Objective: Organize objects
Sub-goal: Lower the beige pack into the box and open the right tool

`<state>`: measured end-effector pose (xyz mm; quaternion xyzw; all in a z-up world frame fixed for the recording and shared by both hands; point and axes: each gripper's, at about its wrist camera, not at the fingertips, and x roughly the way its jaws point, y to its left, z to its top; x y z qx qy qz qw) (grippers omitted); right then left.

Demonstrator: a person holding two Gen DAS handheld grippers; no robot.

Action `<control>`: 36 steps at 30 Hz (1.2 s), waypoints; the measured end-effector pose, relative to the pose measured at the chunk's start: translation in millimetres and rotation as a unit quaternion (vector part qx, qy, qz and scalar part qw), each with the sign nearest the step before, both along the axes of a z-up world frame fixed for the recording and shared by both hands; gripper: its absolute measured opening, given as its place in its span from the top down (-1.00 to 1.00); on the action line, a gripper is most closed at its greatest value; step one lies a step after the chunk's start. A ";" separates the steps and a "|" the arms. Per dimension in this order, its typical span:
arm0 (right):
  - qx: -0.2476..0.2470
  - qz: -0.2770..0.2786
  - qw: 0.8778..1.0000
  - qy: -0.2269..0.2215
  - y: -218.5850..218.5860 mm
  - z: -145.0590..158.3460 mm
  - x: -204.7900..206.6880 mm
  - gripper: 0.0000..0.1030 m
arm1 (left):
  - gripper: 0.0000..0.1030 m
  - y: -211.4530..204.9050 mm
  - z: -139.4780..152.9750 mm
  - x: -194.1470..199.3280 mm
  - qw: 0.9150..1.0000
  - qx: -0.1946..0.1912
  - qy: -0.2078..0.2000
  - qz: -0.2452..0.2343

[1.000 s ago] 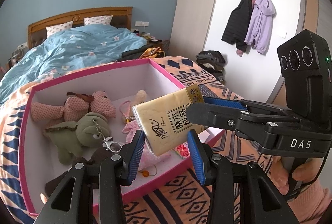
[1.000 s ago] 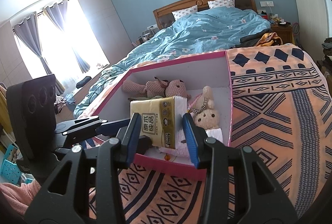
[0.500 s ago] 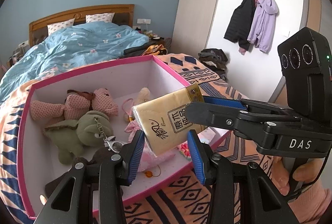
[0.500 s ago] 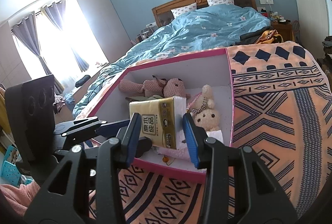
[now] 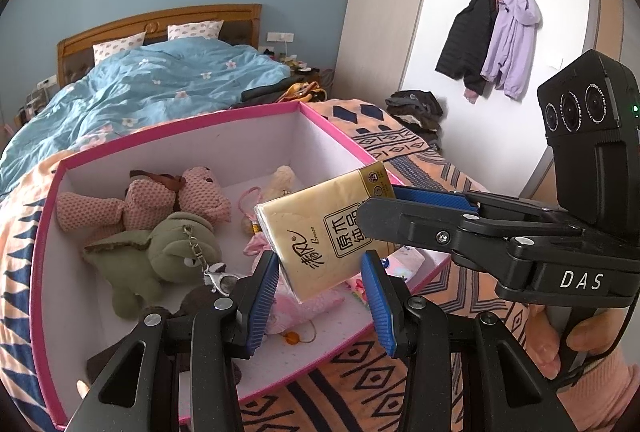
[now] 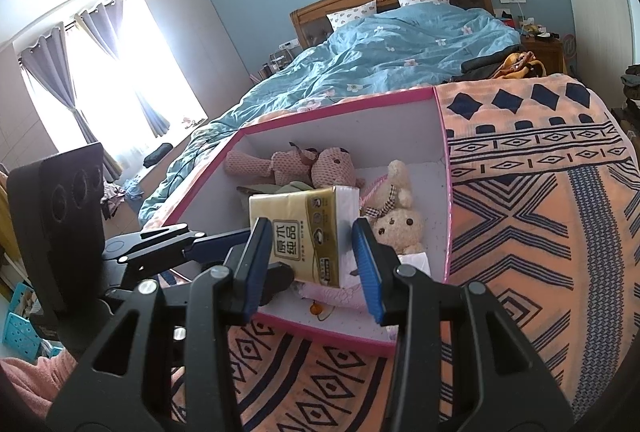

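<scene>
The right gripper's [image 6: 314, 264] 2 blue fingers [image 6: 366, 266] are clamped on the yellow tissue pack [image 6: 306, 232], holding it tilted in the air above the near part of the pink-rimmed box [image 5: 180, 130]. The left gripper's [image 5: 320, 298] fingers [image 5: 262, 298] are drawn in as far as they go with nothing between them, sitting just below the pack without touching it. Inside the box lie a pink plush bear [image 5: 160, 198], a green plush dinosaur [image 5: 160, 258] with a keychain clip, and a cream bunny [image 6: 398, 222] at the right. The box sits on a patterned orange blanket [image 6: 540, 232].
</scene>
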<state>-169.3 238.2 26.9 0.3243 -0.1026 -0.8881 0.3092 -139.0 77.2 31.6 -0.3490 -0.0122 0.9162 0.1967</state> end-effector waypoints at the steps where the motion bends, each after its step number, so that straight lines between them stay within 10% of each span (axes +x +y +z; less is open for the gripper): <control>1: 0.001 0.000 1.000 -0.001 -0.3 -0.1 -0.6 0.14 | 0.17 0.2 -0.3 -0.5 1.000 0.000 0.000 0.000; 36: 0.008 -0.006 1.000 -0.014 -3.5 -8.1 -10.1 0.14 | 0.17 -3.7 -13.9 -13.1 1.000 -0.004 -0.018 0.004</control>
